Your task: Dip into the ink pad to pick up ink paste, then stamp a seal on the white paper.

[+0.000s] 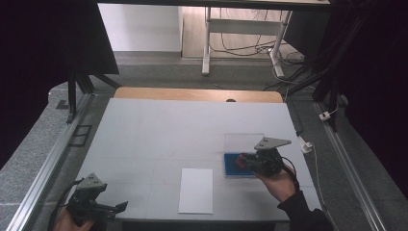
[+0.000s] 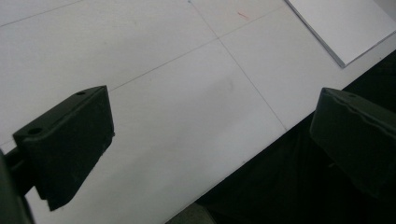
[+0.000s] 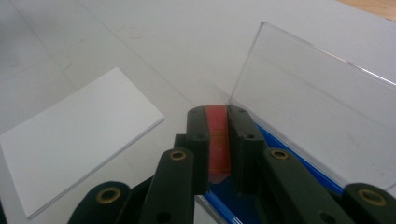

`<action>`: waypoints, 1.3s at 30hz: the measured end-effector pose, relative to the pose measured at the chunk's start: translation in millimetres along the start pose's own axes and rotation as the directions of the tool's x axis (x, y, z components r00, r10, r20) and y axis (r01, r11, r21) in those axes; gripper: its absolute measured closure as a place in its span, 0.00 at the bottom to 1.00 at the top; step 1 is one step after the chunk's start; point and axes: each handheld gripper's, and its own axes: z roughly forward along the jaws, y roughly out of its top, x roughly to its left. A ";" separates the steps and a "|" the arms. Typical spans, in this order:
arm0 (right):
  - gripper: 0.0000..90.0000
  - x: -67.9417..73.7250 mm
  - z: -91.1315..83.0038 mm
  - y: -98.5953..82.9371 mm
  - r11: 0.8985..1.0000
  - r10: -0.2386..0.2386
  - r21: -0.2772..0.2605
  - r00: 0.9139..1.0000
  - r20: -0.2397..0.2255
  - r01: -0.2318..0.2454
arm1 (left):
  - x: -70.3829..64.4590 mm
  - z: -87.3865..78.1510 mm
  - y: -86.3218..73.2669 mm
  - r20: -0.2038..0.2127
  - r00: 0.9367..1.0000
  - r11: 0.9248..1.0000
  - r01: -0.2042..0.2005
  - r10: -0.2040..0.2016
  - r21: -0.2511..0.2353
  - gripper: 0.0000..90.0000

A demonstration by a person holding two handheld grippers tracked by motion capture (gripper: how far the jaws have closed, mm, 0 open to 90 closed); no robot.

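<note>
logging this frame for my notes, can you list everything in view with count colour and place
table: one, white top, centre; wooden edge at far side
white sheet: one, flat near the table's front edge, middle
box: one, blue base, clear lid standing open, right of the sheet
red piece: one, flat, clamped between the right tongs' jaws above the box
left tongs: black, jaws apart, front left corner, holding nothing
right tongs: black, shut on the red piece
right hand: dark sleeve, lower right

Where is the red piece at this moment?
The red piece is clamped between the right gripper's jaws, just over the blue case, right of the white sheet.
</note>
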 end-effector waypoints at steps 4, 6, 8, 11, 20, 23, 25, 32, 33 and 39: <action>0.88 5.7 0.3 2.3 1.000 -0.014 -0.003 1.000 -0.015 0.014 | -0.5 0.1 0.1 -0.001 1.000 1.000 -0.001 0.001 0.000 0.00; 0.88 8.2 0.8 3.3 1.000 -0.019 -0.009 1.000 -0.025 0.019 | -0.3 0.1 0.0 -0.003 1.000 1.000 -0.001 0.001 0.001 0.00; 0.88 10.6 1.1 4.5 1.000 -0.024 -0.008 0.999 -0.028 0.024 | 0.1 0.1 0.0 0.000 1.000 1.000 0.000 0.000 0.001 0.00; 0.88 12.9 2.0 6.0 1.000 -0.027 -0.007 0.999 -0.037 0.027 | 0.2 0.0 -0.1 0.001 1.000 1.000 0.000 0.000 0.001 0.00; 0.88 21.0 7.9 9.4 1.000 -0.023 -0.010 0.996 -0.085 0.023 | 0.0 0.1 0.0 -0.002 1.000 1.000 -0.001 0.001 0.001 0.00; 0.88 24.2 11.1 10.7 1.000 -0.029 -0.008 0.995 -0.098 0.028 | -0.3 0.0 0.0 -0.002 1.000 1.000 -0.002 0.002 0.000 0.00; 0.88 26.3 13.1 11.6 0.999 -0.033 0.001 0.994 -0.101 0.034 | -0.1 -0.5 0.0 -0.004 1.000 1.000 -0.001 0.001 -0.005 0.00; 0.88 34.3 22.3 15.3 0.999 -0.050 0.006 0.990 -0.134 0.051 | 0.0 -0.7 1.3 0.003 1.000 1.000 -0.007 0.007 -0.027 0.00; 0.88 35.6 23.8 15.6 0.999 -0.051 0.004 0.989 -0.141 0.052 | -0.2 -0.4 1.5 0.004 1.000 1.000 -0.008 0.008 -0.026 0.00; 0.88 43.3 30.7 18.7 0.998 -0.058 0.002 0.983 -0.174 0.059 | -0.3 0.5 1.7 0.008 1.000 1.000 -0.010 0.010 -0.018 0.00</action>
